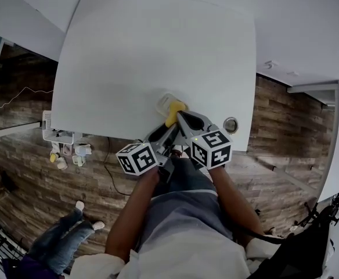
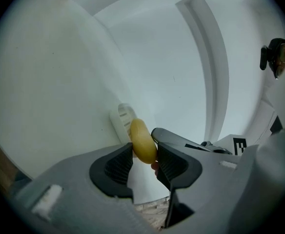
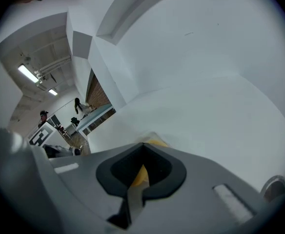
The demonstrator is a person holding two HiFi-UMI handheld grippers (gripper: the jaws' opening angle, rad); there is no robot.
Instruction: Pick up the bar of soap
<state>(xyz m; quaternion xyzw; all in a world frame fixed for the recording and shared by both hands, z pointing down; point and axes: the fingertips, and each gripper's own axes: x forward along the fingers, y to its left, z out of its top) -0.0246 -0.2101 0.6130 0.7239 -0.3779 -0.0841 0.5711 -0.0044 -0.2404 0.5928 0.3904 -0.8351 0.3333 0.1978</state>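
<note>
A yellow bar of soap [image 1: 173, 114] hangs just above the near edge of the white table [image 1: 146, 45], close to a white slotted soap dish [image 1: 166, 101]. My right gripper [image 1: 181, 118] reaches it from the right. In the right gripper view the jaws [image 3: 141, 168] are shut on the soap [image 3: 140, 175], which shows as a yellow sliver between the pads. In the left gripper view the soap [image 2: 142, 141] stands on edge between the tips of my left gripper [image 2: 143, 156], whose jaws are wide apart. The dish [image 2: 122, 119] lies just behind it.
A round metal grommet [image 1: 230, 124] is set in the table's near right edge. On the wooden floor at left sit a white basket [image 1: 54, 133] and small bottles. Someone's legs [image 1: 65, 237] are at the bottom left.
</note>
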